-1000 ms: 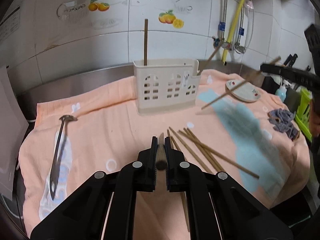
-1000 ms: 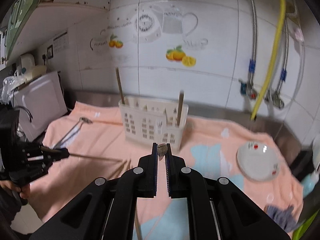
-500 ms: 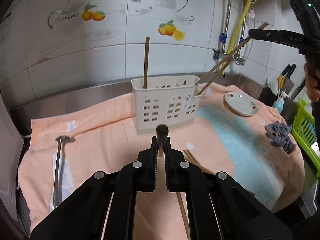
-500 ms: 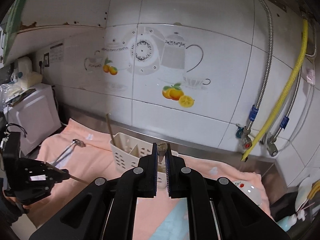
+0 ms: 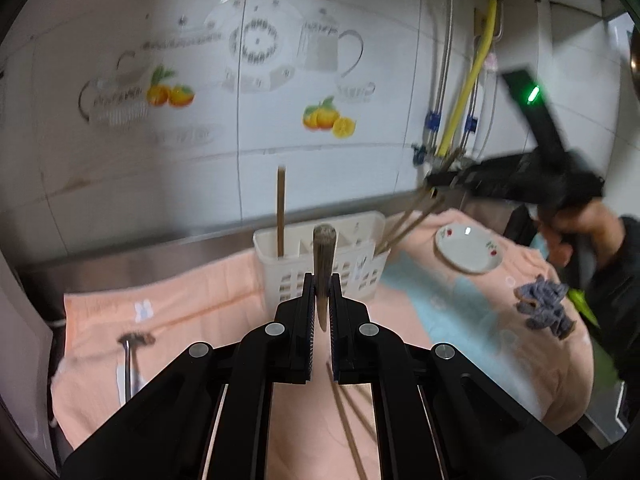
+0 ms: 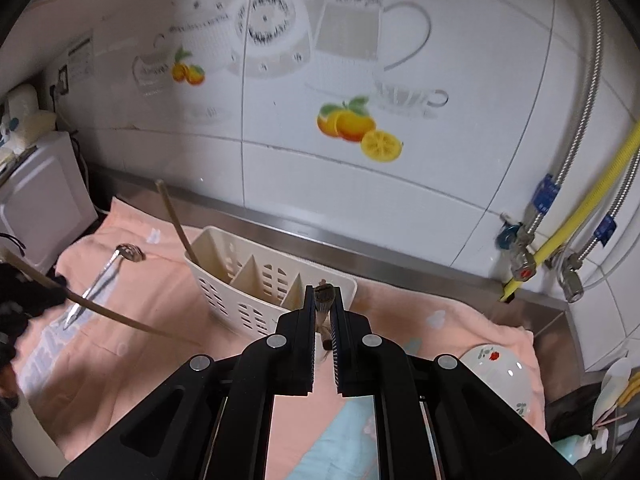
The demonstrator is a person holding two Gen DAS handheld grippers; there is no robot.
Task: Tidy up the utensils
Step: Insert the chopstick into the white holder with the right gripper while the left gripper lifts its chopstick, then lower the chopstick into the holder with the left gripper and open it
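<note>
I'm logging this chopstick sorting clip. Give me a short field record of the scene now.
left tool: shut on one chopstick
right tool: shut on chopsticks, lower ends in the caddy's right end
caddy: cream, slotted, on peach towel
already in caddy: one upright chopstick, left compartment
loose on towel: metal ladle, small plate

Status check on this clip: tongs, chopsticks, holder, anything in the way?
Left tongs shut on a chopstick. Right tongs shut on chopsticks, tips at the holder end compartment. One chopstick stands inside. Nothing blocking.
</note>
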